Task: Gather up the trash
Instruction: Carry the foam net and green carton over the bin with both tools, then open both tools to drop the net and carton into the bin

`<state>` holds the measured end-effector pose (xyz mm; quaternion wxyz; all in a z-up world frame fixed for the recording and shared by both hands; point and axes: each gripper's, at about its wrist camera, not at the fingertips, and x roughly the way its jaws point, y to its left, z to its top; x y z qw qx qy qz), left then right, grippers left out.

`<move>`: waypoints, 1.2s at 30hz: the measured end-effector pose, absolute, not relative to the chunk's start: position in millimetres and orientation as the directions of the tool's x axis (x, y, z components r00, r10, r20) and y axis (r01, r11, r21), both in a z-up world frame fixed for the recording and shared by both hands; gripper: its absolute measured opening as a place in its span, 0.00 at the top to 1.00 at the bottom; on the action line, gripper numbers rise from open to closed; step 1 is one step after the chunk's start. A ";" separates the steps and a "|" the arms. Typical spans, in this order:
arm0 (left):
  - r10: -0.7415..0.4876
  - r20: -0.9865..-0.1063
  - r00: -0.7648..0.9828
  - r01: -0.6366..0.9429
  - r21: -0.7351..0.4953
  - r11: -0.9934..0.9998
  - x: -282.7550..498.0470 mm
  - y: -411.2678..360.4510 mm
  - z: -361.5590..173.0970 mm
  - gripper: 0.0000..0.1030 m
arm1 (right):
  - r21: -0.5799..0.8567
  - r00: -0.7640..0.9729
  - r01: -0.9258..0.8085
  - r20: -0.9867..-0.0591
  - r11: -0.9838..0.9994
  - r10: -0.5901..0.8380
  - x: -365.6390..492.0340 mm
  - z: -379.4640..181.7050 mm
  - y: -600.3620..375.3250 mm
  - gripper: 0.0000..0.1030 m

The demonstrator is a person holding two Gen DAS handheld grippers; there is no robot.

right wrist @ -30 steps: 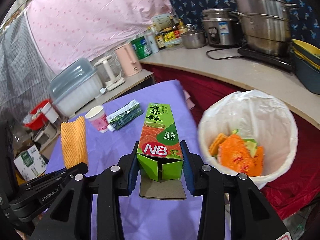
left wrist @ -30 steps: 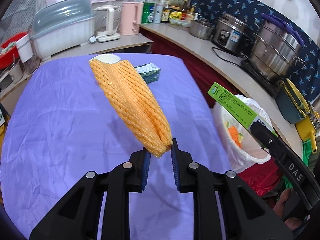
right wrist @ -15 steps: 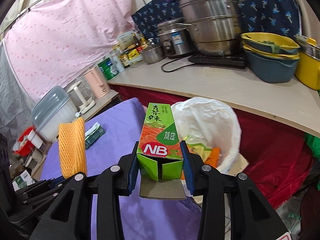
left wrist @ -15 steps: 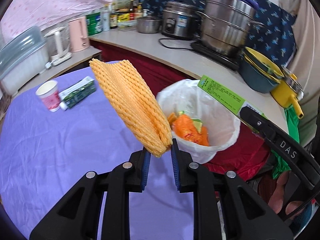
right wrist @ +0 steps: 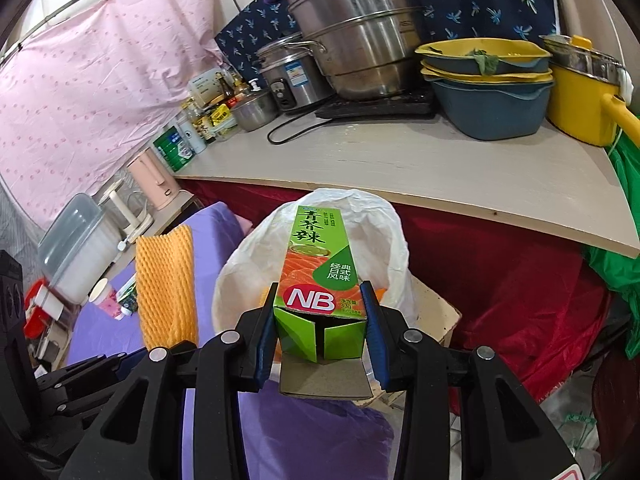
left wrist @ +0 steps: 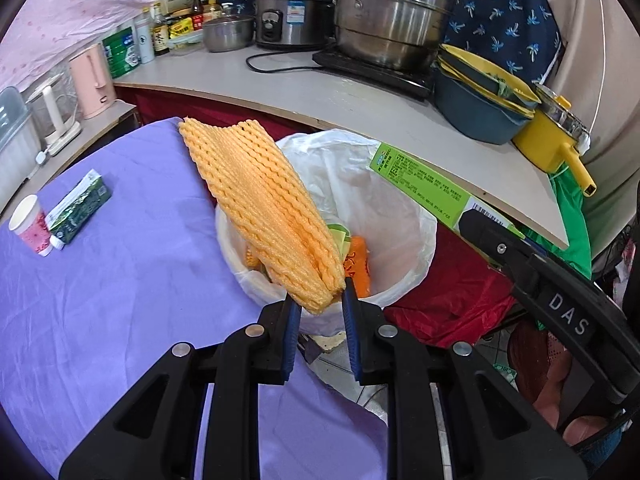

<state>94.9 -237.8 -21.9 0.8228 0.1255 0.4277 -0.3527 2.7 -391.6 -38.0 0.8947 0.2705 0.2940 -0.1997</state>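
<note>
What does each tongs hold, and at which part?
Left tongs: the orange foam net, pinched at its lower end. Right tongs: the green box, gripped by both sides near its open bottom end.

Orange ribbed foam net [left wrist: 264, 212], green carton [right wrist: 320, 276] (salmon-orange print), purple tablecloth [left wrist: 120, 300]

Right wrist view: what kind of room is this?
Most likely a home kitchen. A stacked steel steamer pot and a rice cooker stand on a counter, with sauce bottles along its far end.
</note>
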 end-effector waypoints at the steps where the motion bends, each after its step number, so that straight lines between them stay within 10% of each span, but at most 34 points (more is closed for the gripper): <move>1: -0.470 -0.797 0.381 0.694 -0.090 0.715 95.6 -242.5 -25.0 0.81 | 0.367 0.746 0.519 -0.635 0.772 -0.200 3.1 -39.0 -393.7 0.64; 12: -0.452 -0.820 0.351 0.709 -0.082 0.700 109.0 -264.0 -44.9 0.78 | 0.368 0.733 0.538 -0.648 0.758 -0.205 9.0 -50.6 -408.1 0.64; 25: -0.451 -0.801 0.393 0.647 -0.108 0.755 128.4 -240.7 -42.3 0.45 | 0.358 0.736 0.507 -0.653 0.784 -0.178 38.8 -51.8 -400.8 0.63; 36: -0.439 -0.777 0.452 0.560 -0.136 0.817 156.3 -195.1 -30.2 0.40 | 0.335 0.729 0.479 -0.667 0.811 -0.155 75.8 -55.9 -384.6 0.61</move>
